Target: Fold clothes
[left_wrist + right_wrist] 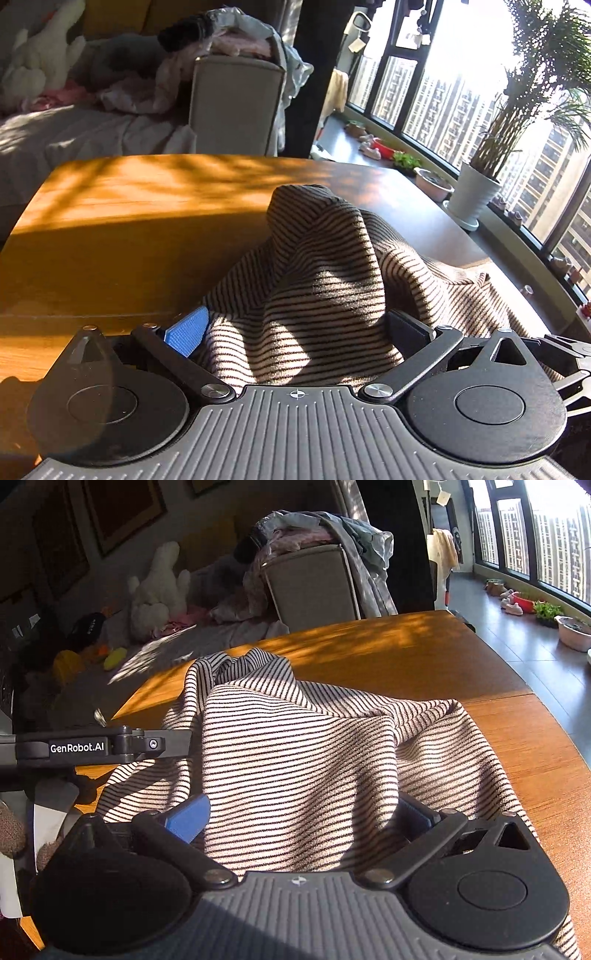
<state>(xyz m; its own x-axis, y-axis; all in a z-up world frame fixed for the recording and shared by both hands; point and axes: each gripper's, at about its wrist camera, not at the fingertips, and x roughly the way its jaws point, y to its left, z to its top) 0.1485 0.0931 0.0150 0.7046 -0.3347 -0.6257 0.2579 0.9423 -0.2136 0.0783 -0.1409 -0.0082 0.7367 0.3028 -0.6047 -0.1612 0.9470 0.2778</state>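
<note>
Two grippers have the same striped top between their fingers, and the cloth is bunched rather than flat, so the step in hand looks like getting it spread before any fold.

From the left wrist camera, the left gripper (295, 325) has its fingers set wide, with the striped top (321, 280) heaped over and between them; the blue pad (188, 330) shows at one side and the dark finger at the other. Cloth fills the gap, but the fingers do not look pressed together, so I would call them open around the fabric, not clamped. The top rises in a peak ahead of the gripper and sits on the wooden table (129, 221), near its front edge.

From the right wrist camera, the right gripper (303, 812) shows the same picture: fingers well apart, the striped top (295, 746) draped across them, so open again. The other gripper's arm reaches into the cloth from the left side. The top spreads over the near part of the table (517, 746) with one ridge running toward the far edge.

To do this well, I judge each gripper should close on a single edge or corner, not a thick wad, then draw apart evenly until the ridges flatten. Pulling unevenly would likely twist the cloth.
</note>
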